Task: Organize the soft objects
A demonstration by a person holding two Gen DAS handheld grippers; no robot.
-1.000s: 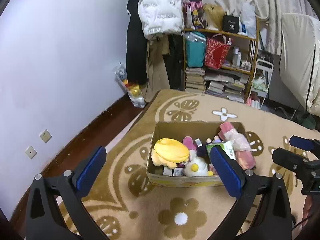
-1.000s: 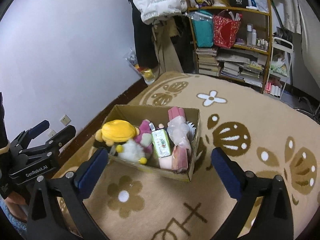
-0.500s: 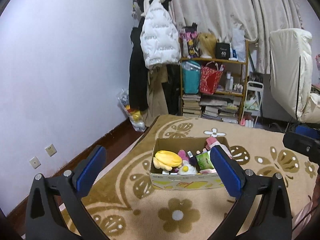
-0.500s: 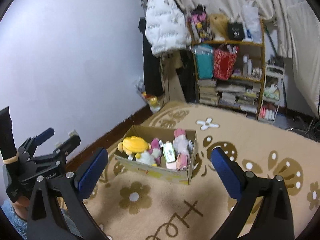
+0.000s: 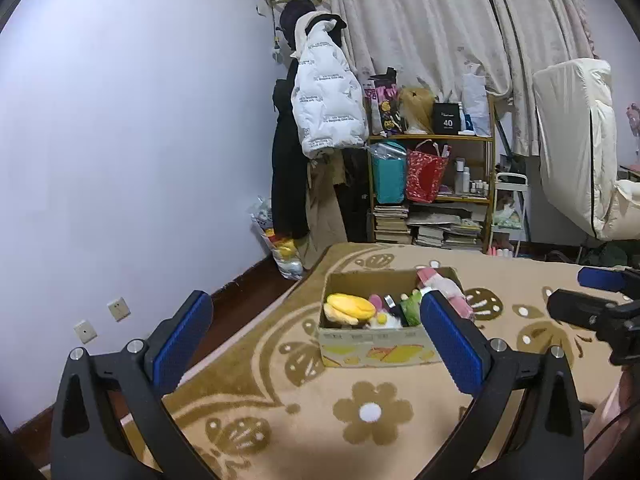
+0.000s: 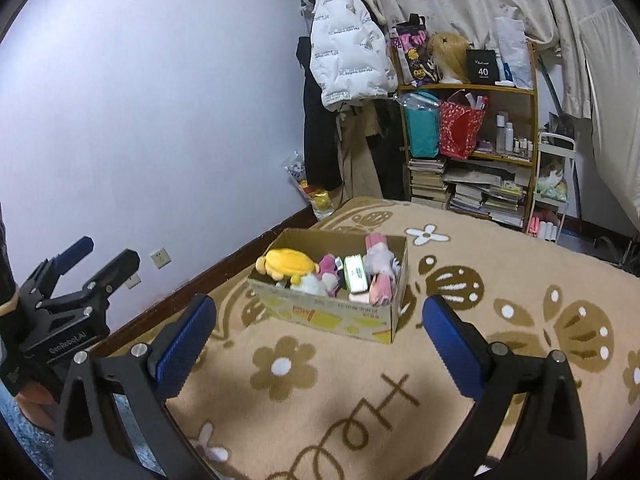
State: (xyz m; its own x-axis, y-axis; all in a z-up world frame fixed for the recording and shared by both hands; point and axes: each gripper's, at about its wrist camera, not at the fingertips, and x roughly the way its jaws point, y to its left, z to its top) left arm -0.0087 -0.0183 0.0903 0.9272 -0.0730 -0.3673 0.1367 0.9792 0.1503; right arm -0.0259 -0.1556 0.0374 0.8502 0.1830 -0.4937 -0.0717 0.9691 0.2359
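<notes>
Nearest the cameras, the left gripper (image 5: 312,332) and the right gripper (image 6: 316,334) both hang above the rug (image 6: 440,380) with jaws spread wide and nothing between the blue pads, well back from the work. Beyond them, at about twelve o'clock on the rug, the cardboard box (image 6: 332,314) holds the soft objects: a yellow plush (image 6: 288,264) at its nine o'clock end, a white plush (image 6: 310,284) and pink pieces beside it, a green packet (image 6: 355,274) mid-box. No loose item shows on the rug, so the gathering looks largely done. Farther off stand a purple-white wall, a bookshelf (image 6: 472,152), a hanging white jacket (image 6: 348,52) and curtains
</notes>
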